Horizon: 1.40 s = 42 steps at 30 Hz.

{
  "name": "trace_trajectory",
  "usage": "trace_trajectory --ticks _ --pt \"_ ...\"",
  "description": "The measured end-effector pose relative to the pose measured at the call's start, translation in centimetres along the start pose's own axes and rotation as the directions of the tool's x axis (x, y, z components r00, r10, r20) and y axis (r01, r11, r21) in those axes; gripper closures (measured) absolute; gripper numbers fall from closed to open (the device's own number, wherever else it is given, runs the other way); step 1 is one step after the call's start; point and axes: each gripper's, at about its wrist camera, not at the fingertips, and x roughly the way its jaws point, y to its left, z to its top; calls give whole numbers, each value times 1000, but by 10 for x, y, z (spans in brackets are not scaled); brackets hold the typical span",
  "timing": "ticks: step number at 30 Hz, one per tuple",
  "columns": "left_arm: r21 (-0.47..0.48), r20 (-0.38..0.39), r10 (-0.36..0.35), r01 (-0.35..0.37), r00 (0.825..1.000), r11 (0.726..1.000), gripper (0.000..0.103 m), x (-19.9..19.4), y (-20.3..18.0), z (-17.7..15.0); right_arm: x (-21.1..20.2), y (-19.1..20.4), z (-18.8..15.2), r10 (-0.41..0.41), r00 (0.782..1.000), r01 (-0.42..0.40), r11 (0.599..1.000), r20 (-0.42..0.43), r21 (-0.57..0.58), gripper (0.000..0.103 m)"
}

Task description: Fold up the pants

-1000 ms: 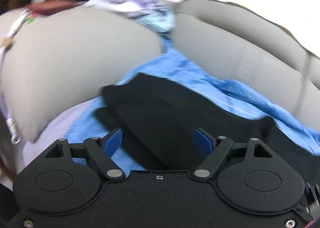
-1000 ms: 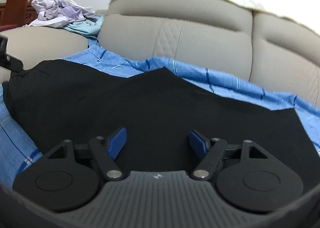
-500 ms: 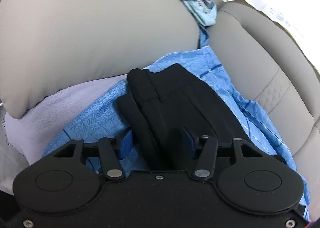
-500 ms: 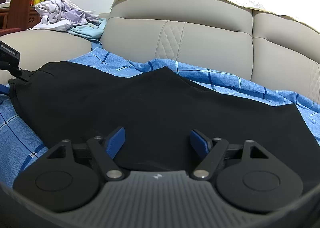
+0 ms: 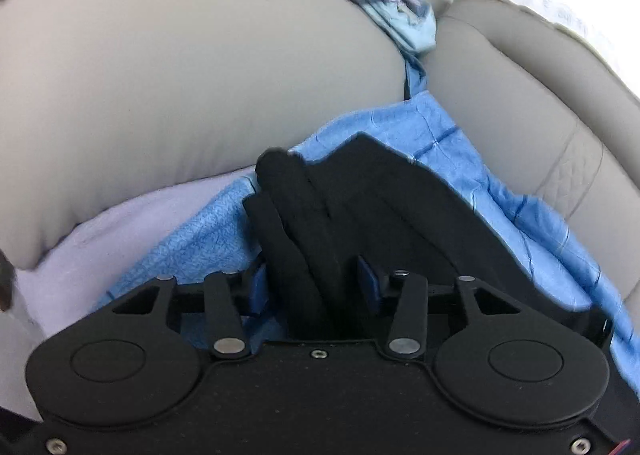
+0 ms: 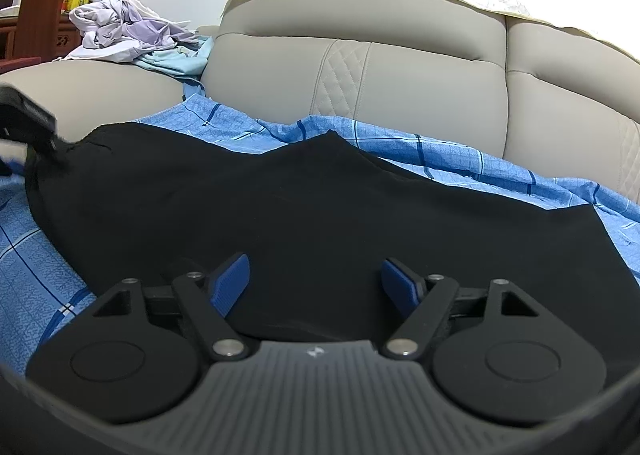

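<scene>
Pants: black pants (image 6: 320, 207) lie flat on a blue checked sheet (image 6: 440, 151) over the sofa seat.
Long axis: in the right wrist view they run from 9 o'clock to 3 o'clock; which end is the waist I cannot tell for sure.
Left end: a bunched, layered edge (image 5: 296, 215) runs up toward 12 o'clock in the left wrist view.
Left gripper (image 5: 310, 287): fingers closing, the bunched edge between them; whether the pads press the cloth yet I cannot tell.
Right gripper (image 6: 316, 283): fingers spread wide, released; the pants' near edge lies under and between them, not pinched.
Sofa (image 6: 400, 87): beige, backrest at 12 o'clock.
Armrest (image 5: 180, 75): at 10 o'clock beside the pants' left end.
Clothes pile (image 6: 124, 31): on the armrest, well apart from the pants.
</scene>
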Motion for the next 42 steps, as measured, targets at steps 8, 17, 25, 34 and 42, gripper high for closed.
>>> trace_trajectory --ticks 8,17,25,34,42 --pt "-230 -40 -94 82 995 970 44 15 22 17 -1 -4 -1 17 1000 -17 1000 -3 9 19" --pt "60 144 -41 32 989 998 91 -32 -30 22 -4 -16 2 78 997 -78 997 -20 13 17" --pt "431 156 -406 308 900 848 91 -102 -165 3 -27 -99 23 105 994 -96 958 -19 269 16" --pt "627 -288 -597 619 749 473 89 -97 -319 -128 -85 -208 6 -158 987 150 894 -17 423 16" --pt "553 -613 -447 758 651 346 64 -76 -318 -196 -112 -251 -16 -260 963 256 823 -64 507 16"
